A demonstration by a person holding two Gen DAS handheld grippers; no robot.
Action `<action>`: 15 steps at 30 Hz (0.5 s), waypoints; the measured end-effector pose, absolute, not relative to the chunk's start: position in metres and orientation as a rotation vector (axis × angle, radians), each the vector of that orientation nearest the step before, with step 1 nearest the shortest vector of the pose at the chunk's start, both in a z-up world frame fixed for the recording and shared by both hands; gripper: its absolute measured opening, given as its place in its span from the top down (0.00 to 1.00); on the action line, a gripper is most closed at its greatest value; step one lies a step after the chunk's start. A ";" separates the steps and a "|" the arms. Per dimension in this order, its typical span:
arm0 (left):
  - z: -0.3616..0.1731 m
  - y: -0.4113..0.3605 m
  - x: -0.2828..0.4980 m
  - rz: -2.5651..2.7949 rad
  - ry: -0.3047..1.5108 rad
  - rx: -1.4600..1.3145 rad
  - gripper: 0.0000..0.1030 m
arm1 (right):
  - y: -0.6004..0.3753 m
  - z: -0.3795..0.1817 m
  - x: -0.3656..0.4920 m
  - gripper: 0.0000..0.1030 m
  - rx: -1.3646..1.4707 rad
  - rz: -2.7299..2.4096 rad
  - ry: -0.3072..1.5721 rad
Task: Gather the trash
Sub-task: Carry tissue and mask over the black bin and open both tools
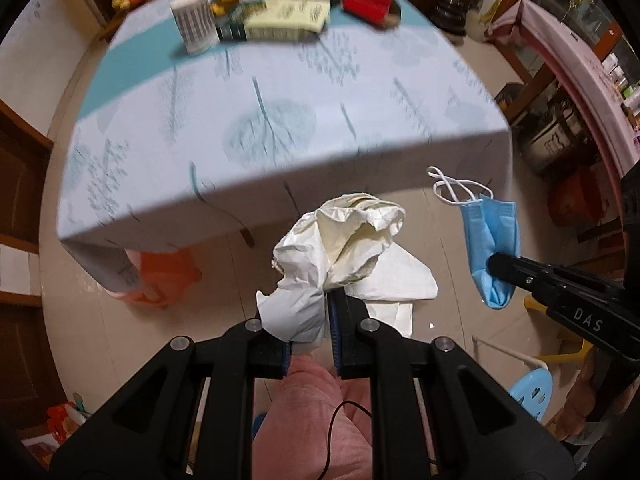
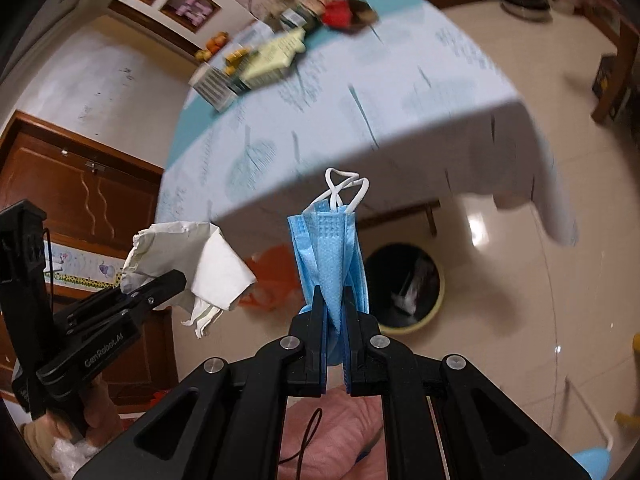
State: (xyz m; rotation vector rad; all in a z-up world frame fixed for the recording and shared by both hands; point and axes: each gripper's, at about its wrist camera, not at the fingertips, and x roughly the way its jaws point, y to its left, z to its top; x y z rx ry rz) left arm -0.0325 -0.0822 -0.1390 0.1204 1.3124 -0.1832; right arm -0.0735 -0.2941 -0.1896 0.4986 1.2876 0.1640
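Left gripper [image 1: 310,316]: jaws drawn narrow and clamped on a crumpled white paper [image 1: 344,248], which bunches up above the fingertips and hangs over both sides; carried in the air off the near edge of the table [image 1: 280,120], above the tiled floor [image 1: 224,300]; seen from the right wrist camera as a black tool at lower left, a hand [image 2: 92,416] on its grip.

Right gripper [image 2: 335,320]: jaws pressed together on a folded blue face mask [image 2: 330,256]; mask upright between the pads, white ear loops [image 2: 346,188] sticking out at the top; likewise held clear of the table, just beside the paper but apart from it.

Trash bin [image 2: 404,288]: round, dark inside with a pale yellow rim; stands on the floor under the table's near edge, beyond the mask in the right wrist view; some light scrap visible within.

Table: covered by a pale blue cloth with a leaf print and a teal band; on its far part a patterned cup [image 1: 194,20], a yellow-green box [image 1: 288,20] and a red box [image 1: 368,6], all blurred.

Other: orange stool [image 1: 164,276] under the table at left; light blue stool [image 1: 532,392] at lower right.
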 end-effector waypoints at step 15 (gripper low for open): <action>-0.356 -0.085 -0.007 -0.168 1.425 0.140 0.83 | -0.276 -0.431 -0.045 0.95 0.488 0.068 1.512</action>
